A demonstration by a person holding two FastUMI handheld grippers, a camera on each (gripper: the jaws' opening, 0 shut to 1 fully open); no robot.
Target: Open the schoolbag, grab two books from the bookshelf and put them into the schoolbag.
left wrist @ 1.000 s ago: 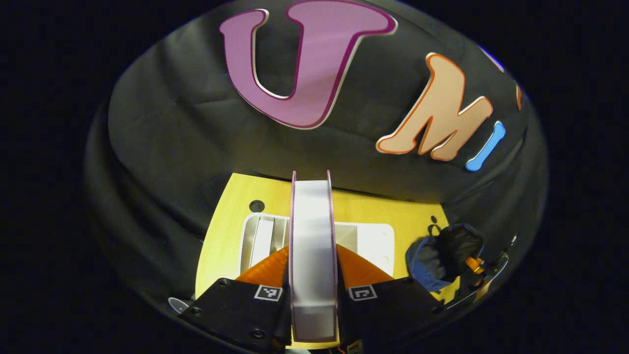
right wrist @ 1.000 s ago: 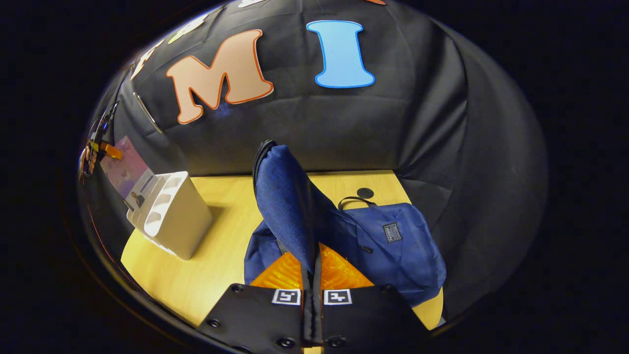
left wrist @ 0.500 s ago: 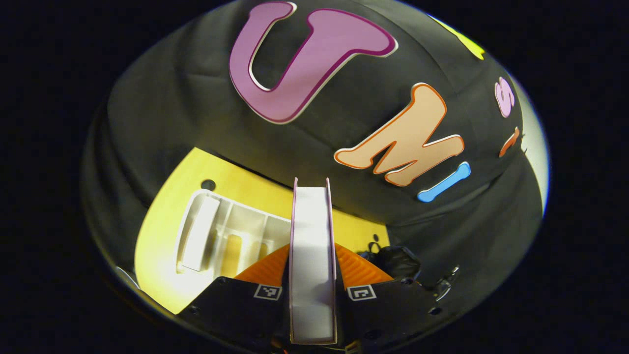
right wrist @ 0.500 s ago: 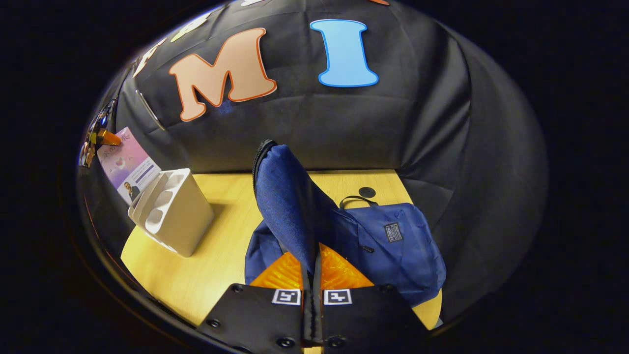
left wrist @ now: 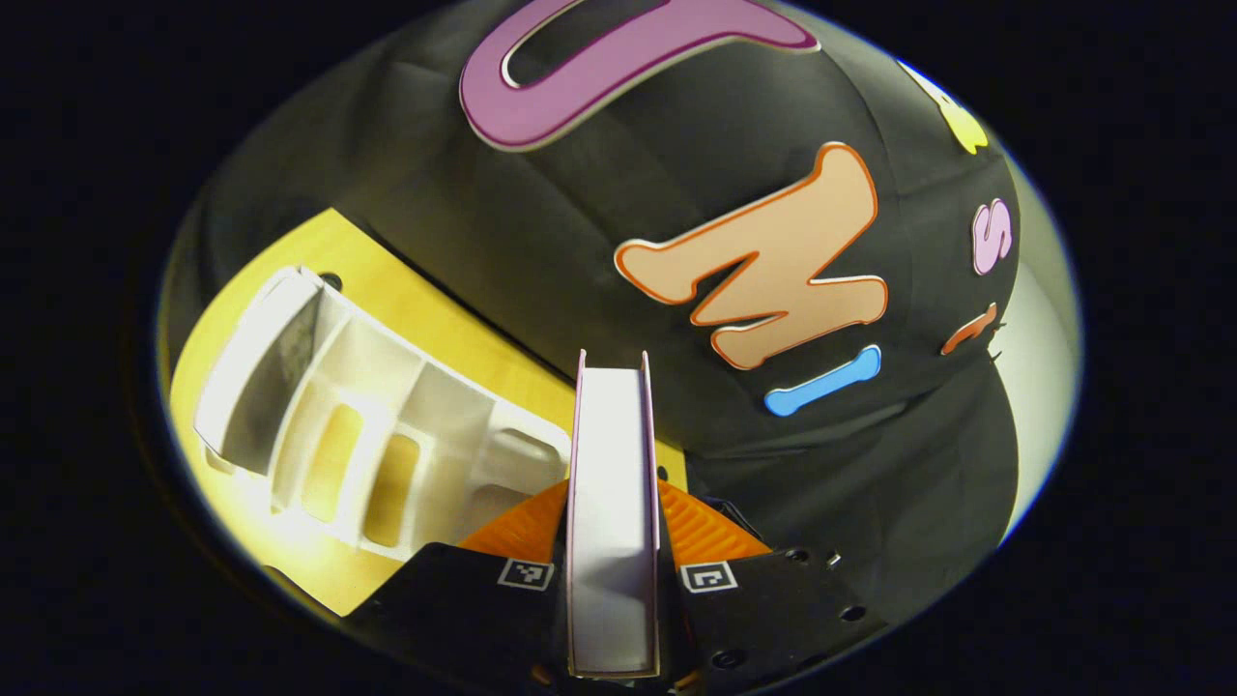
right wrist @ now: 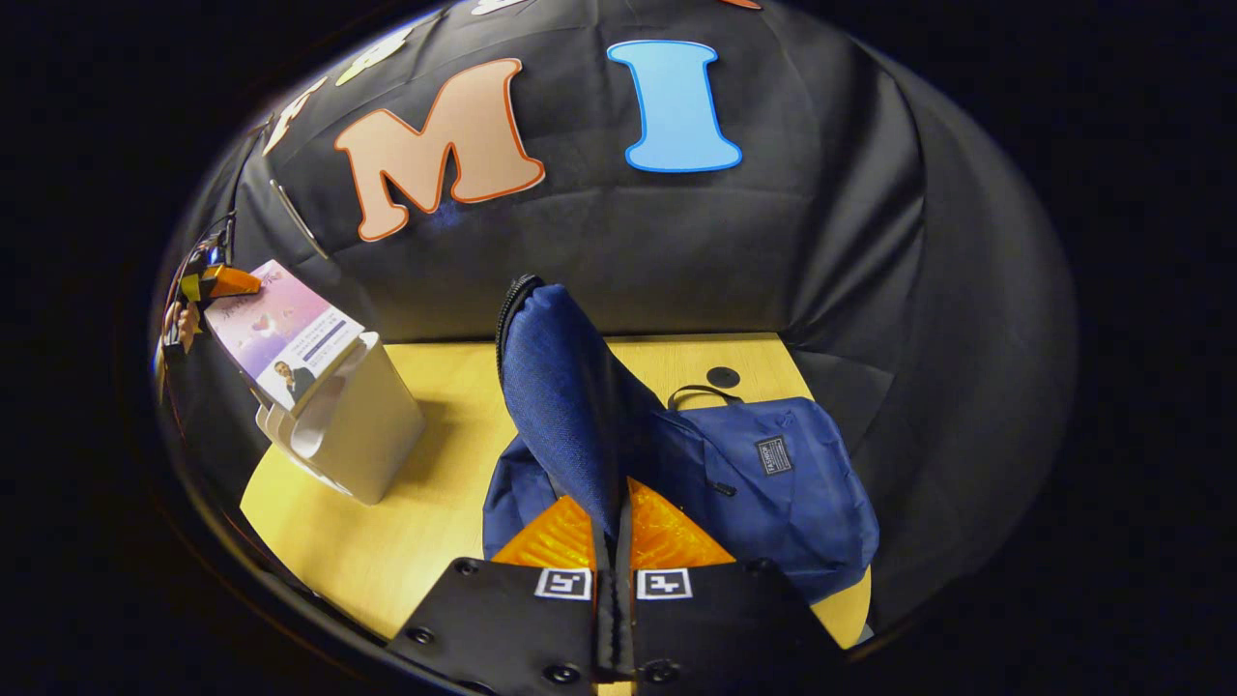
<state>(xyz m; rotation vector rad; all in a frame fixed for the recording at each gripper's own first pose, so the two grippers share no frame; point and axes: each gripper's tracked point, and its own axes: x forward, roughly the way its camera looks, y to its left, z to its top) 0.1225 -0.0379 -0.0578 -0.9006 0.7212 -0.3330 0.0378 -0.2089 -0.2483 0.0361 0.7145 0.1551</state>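
In the left gripper view, the left hand-held gripper (left wrist: 613, 541) is clamped on a book (left wrist: 613, 503), one finger pressed against each cover. The book stands on edge between the fingers, its white page block facing the camera and thin pink covers on either side. Beyond and to the left of this hand-held gripper, a white bookshelf (left wrist: 367, 406) with several slots sits on the yellow wooden worktop (left wrist: 290, 570). The whole scene looks tilted in this view.

In the right gripper view, the right hand-held gripper (right wrist: 615, 541) is closed on a fold of the blue schoolbag (right wrist: 763, 483), pinching the fabric between both fingers and holding up a flap (right wrist: 556, 387) with a zipper along its top edge. The rest of the schoolbag lies on the worktop (right wrist: 425, 522) just ahead and to the right of the fingers. Far to the left, the bookshelf (right wrist: 372, 425) stands on the worktop, and just above it the book (right wrist: 280, 333) is held tilted by the other hand-held gripper (right wrist: 217, 283), its pink cover showing.
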